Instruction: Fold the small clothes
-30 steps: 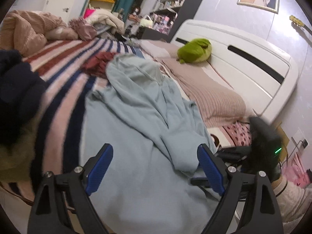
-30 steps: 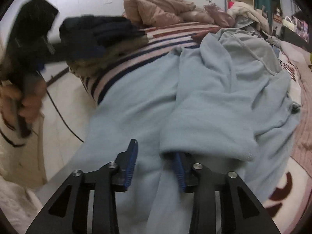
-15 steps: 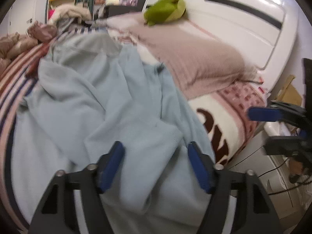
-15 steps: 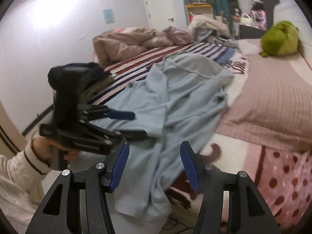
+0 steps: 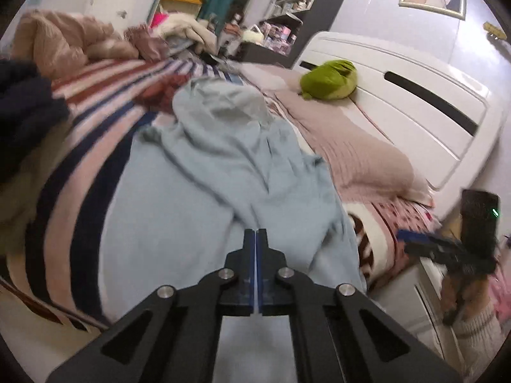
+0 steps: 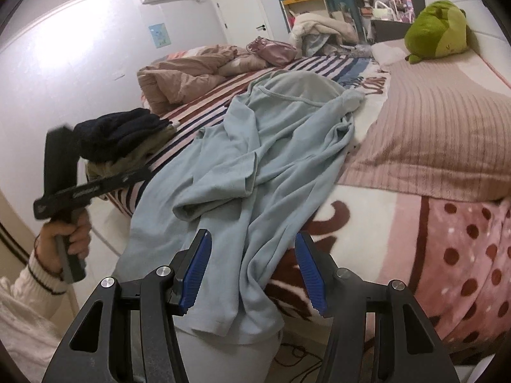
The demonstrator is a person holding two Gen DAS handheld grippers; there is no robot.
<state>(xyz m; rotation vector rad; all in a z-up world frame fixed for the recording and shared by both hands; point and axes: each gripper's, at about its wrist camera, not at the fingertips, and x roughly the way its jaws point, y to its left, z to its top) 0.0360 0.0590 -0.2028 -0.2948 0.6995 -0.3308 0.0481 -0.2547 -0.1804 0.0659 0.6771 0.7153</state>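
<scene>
Left gripper (image 5: 256,239) fingers pressed together over the blue garment (image 5: 230,172); right gripper (image 6: 254,269) fingers spread above its hem

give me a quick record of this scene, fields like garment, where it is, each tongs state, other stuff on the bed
garment: light blue top, crumpled, not folded
location: spread on the bed, its lower edge hanging over the bed's side
left tongs: jaws shut, above the blue fabric; whether they pinch it cannot be told
right tongs: open, with the hanging hem between the blue pads
bed cover: striped blanket
other items: green plush toy, dark folded clothes, pink ribbed blanket, crumpled brown duvet
</scene>
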